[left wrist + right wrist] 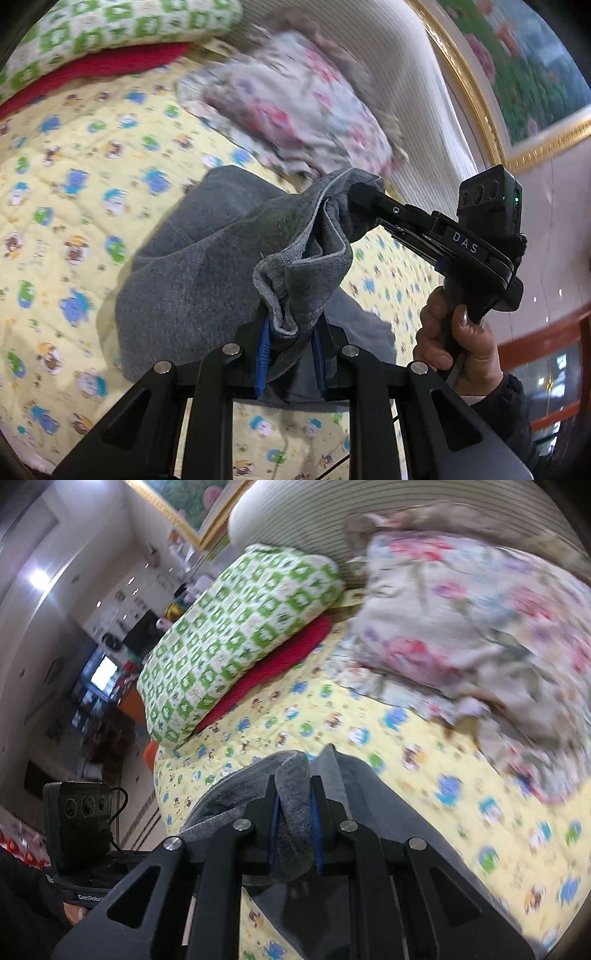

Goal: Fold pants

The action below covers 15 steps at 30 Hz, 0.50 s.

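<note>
Grey pants hang lifted over a yellow cartoon-print quilt. My left gripper is shut on a bunched grey edge of the pants. My right gripper, seen in the left wrist view, is also shut on the pants, up and to the right. In the right wrist view the right gripper clamps a fold of the grey pants between its blue pads, above the quilt. The left gripper's camera housing shows at lower left there.
A green-checked pillow lies on a red blanket. A floral bedding pile sits against the striped headboard. A gold-framed picture hangs on the wall. A room with furniture lies beyond the bed's edge.
</note>
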Each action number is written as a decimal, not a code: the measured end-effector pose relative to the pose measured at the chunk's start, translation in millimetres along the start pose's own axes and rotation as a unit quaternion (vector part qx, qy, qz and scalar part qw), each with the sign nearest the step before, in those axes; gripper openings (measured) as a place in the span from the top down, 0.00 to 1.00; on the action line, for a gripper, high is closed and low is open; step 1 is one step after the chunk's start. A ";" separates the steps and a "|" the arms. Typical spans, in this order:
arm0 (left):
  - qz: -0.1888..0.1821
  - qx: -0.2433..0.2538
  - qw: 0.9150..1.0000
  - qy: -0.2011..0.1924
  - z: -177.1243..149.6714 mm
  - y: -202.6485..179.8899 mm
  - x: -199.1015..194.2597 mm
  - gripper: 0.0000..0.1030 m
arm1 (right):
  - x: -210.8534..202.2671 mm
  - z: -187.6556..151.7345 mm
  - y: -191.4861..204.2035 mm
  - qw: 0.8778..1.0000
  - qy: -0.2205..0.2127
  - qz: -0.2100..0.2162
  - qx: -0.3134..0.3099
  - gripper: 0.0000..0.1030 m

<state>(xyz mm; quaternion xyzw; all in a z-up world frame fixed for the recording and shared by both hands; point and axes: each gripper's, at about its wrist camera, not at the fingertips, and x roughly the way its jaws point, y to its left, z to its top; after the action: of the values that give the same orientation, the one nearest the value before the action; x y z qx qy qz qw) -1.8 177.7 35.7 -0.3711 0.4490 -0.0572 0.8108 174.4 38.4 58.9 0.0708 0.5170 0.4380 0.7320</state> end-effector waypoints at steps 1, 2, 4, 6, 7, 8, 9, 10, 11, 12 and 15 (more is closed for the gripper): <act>-0.002 0.006 1.000 0.007 -3.6 -7.9 5.3 0.82 | -4.5 -3.2 -2.8 1.000 -0.004 -0.002 0.005 0.84; -0.004 0.008 1.000 0.011 -5.2 -11.3 9.3 0.82 | -11.3 -7.8 -7.7 1.000 -0.009 -0.004 0.010 0.84; -0.008 0.019 1.000 0.021 -12.3 -24.2 17.4 0.82 | -25.0 -17.1 -16.6 1.000 -0.018 -0.007 0.021 0.84; -0.010 0.028 0.999 0.028 -17.2 -34.4 24.3 0.82 | -38.0 -26.4 -25.1 0.999 -0.026 -0.010 0.030 0.84; -0.012 0.034 0.999 0.033 -20.4 -39.8 28.5 0.82 | -44.2 -31.0 -29.6 0.999 -0.029 -0.012 0.034 0.84; -0.013 0.039 0.998 0.038 -23.3 -45.5 33.1 0.82 | -48.2 -34.2 -32.4 0.999 -0.031 -0.014 0.037 0.84; -0.014 0.043 0.998 0.042 -26.7 -50.4 37.1 0.82 | -54.5 -38.7 -37.1 0.998 -0.034 -0.016 0.042 0.84; -0.016 0.048 0.998 0.048 -31.1 -55.9 41.7 0.82 | -58.9 -42.6 -41.0 0.998 -0.037 -0.018 0.046 0.84; -0.018 0.054 0.997 0.054 -35.8 -61.1 46.7 0.82 | -65.8 -47.5 -46.1 0.998 -0.042 -0.020 0.051 0.84; -0.018 0.060 0.996 0.058 -39.4 -66.5 51.1 0.82 | -70.7 -51.3 -50.1 0.997 -0.045 -0.021 0.055 0.84; -0.019 0.075 0.994 0.071 -50.6 -83.3 65.7 0.82 | -84.3 -62.4 -58.8 0.996 -0.055 -0.025 0.066 0.84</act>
<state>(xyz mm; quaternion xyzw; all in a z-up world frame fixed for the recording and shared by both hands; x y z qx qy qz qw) 18.0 62.0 28.9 -0.3125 0.4930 -0.1324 0.8011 149.8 -79.2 56.4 0.1297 0.5055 0.3804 0.7635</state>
